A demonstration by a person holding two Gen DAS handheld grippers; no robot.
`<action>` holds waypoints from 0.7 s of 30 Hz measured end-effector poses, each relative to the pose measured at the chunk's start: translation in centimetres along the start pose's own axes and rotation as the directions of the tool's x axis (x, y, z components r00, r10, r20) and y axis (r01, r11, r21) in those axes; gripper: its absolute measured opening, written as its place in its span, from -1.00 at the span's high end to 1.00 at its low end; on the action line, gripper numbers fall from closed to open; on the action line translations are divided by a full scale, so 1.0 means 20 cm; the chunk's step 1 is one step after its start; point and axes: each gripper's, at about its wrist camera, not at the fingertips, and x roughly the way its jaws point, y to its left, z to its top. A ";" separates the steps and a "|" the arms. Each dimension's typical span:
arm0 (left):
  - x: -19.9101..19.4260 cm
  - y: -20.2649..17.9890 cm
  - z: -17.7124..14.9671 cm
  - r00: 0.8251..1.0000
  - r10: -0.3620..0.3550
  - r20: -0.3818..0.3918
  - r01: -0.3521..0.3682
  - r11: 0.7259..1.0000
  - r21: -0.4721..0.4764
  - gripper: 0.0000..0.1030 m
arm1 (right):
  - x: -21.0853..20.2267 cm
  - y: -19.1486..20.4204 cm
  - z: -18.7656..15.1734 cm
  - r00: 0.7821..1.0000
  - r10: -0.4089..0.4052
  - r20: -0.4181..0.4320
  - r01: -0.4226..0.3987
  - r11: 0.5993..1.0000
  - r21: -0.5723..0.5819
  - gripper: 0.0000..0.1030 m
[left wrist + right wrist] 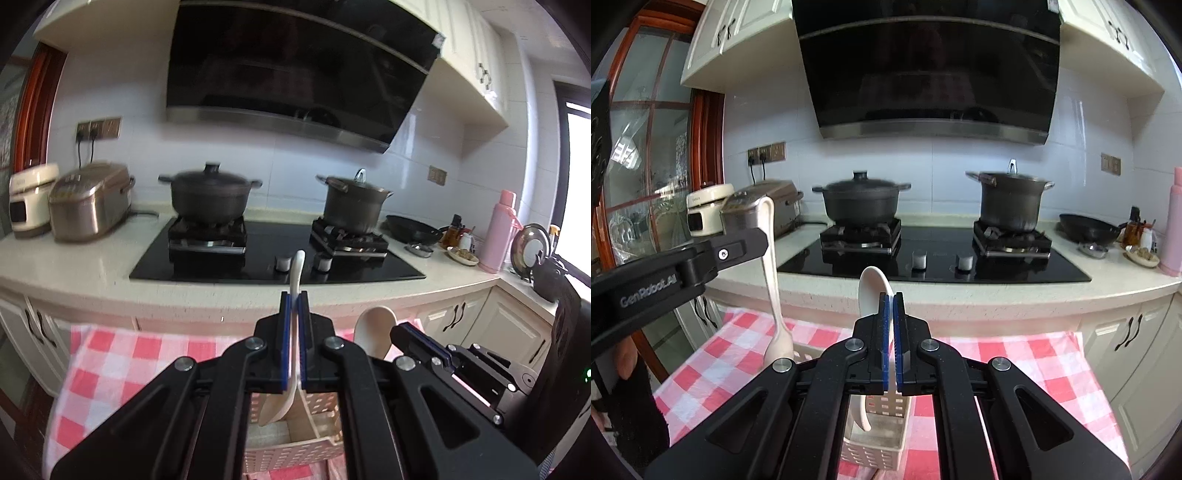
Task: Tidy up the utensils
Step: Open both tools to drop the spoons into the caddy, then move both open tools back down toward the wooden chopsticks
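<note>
Left claw (294,295), nearest the lens in the left wrist view, clamped on the shaft of a cream spoon (291,354): the handle end rises above the blue pads and the bowl hangs below them, over a perforated cream utensil basket (295,454). Right claw (890,297), likewise clamped, on a second cream spoon (873,291) held the other way up: its bowl stands above the pads and its handle points down into a compartment of the same basket (875,448). Whether either spoon touches the basket cannot be told. The basket rests on a red-and-white checked cloth (1015,362) spread over a low surface in front of the counter (997,295).

In the right wrist view the left claw enters from the left, its spoon hanging bowl-down just left of the basket. Beyond the cloth, the pale counter carries a black glass hob (934,258) with two knobs. A lidded black pot (862,201) sits on the left burner, a lidded grey stockpot (1010,201) on the right. Two rice cookers (88,201) stand at far left; a wok (1089,229) and a pink flask (500,232) at far right. A dark extractor hood (931,66) hangs above the hob.
</note>
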 end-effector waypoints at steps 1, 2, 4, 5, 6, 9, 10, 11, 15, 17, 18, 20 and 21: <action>0.02 0.02 -0.03 1.000 0.004 -0.010 -0.004 1.000 -0.009 0.92 | 0.03 -0.01 -0.02 1.000 0.002 -0.015 -0.002 1.000 0.005 0.91; 0.05 0.04 -0.06 1.000 0.007 -0.023 -0.007 1.000 -0.022 0.92 | 0.06 -0.01 -0.05 0.999 0.005 -0.031 -0.005 1.000 0.012 0.91; 0.09 0.07 -0.12 0.999 0.008 -0.045 -0.010 0.999 -0.032 0.92 | 0.10 -0.03 -0.10 0.998 0.021 -0.062 -0.019 0.999 0.031 0.91; 0.11 0.08 -0.14 0.998 0.008 -0.054 -0.010 0.999 -0.035 0.92 | 0.12 -0.03 -0.11 0.997 0.024 -0.072 -0.021 0.999 0.034 0.91; 0.13 0.08 -0.17 0.998 0.008 -0.069 -0.011 0.999 -0.036 0.92 | 0.13 -0.04 -0.13 0.996 0.028 -0.084 -0.024 0.999 0.039 0.91; 0.15 0.09 -0.25 0.995 0.029 -0.091 -0.033 0.999 -0.034 0.75 | 0.15 -0.05 -0.18 0.993 0.028 -0.111 -0.023 0.999 0.045 0.84; 0.15 0.10 -0.28 0.995 0.040 -0.096 -0.044 0.998 -0.035 0.69 | 0.15 -0.06 -0.18 0.993 0.025 -0.114 -0.020 0.999 0.049 0.84; 0.15 0.10 -0.30 0.994 0.050 -0.098 -0.054 0.998 -0.037 0.58 | 0.15 -0.07 -0.19 0.992 0.023 -0.120 -0.016 0.998 0.058 0.84; 0.10 0.14 -0.33 0.991 0.093 -0.098 -0.099 0.994 -0.056 -0.04 | 0.09 -0.11 -0.21 0.992 0.018 -0.125 -0.008 0.996 0.084 0.82; 0.05 0.16 -0.33 0.988 0.130 -0.089 -0.135 0.989 -0.055 -0.23 | 0.04 -0.13 -0.21 0.992 0.014 -0.123 -0.002 0.996 0.093 0.73; 0.02 0.17 -0.34 0.985 0.150 -0.090 -0.155 0.987 -0.050 -0.29 | 0.01 -0.14 -0.21 0.993 0.012 -0.122 0.001 0.995 0.100 0.67; -0.03 0.18 -0.35 0.977 0.195 -0.089 -0.199 0.979 -0.036 -0.59 | -0.04 -0.16 -0.22 0.994 0.011 -0.112 0.003 0.993 0.116 0.14; -0.06 0.18 -0.35 0.974 0.212 -0.080 -0.216 0.976 -0.033 -0.71 | -0.08 -0.17 -0.23 0.994 0.013 -0.105 0.000 0.993 0.121 0.10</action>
